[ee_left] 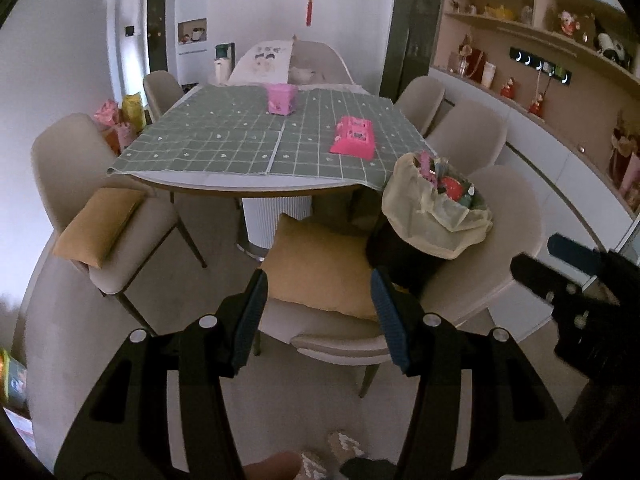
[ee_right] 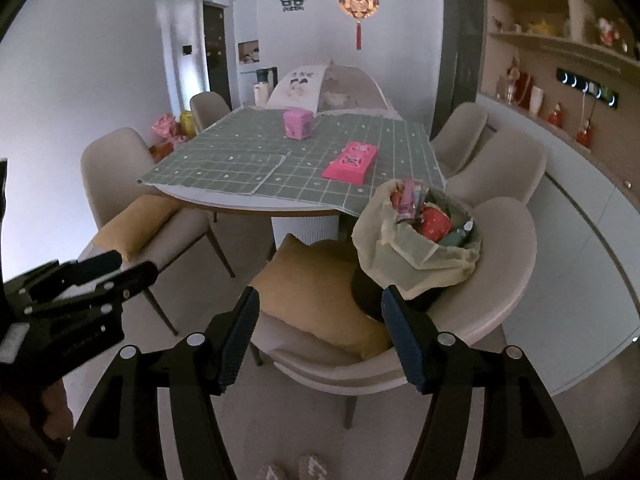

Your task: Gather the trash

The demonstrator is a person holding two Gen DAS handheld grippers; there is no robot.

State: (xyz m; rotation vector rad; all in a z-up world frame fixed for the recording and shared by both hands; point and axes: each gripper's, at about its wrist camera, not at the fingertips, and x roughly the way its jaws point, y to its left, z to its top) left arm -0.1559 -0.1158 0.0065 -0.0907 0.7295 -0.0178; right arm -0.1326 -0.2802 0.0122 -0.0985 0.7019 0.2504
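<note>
Both grippers hung in the air in front of a dining table (ee_left: 224,184), and neither held anything. The left gripper (ee_left: 318,316) filled the bottom of its own view with its jaws apart, only the yellow cushion (ee_left: 316,276) on the near chair (ee_left: 340,344) showing between them. The right gripper (ee_right: 316,332) likewise stood with jaws wide apart and empty.

The trash bin (ee_right: 416,248), lined with a pale bag folded over its rim, sat on the near chair's seat at centre right of both views, beside the cushion. It was filled with wrappers and a red cup-like item, though the blur made the contents hard to name.

On the green checked tablecloth (ee_left: 224,140) lay a flat pink box (ee_left: 354,138) at right, and a smaller pink box (ee_left: 282,98) stood farther back near the middle.
</note>
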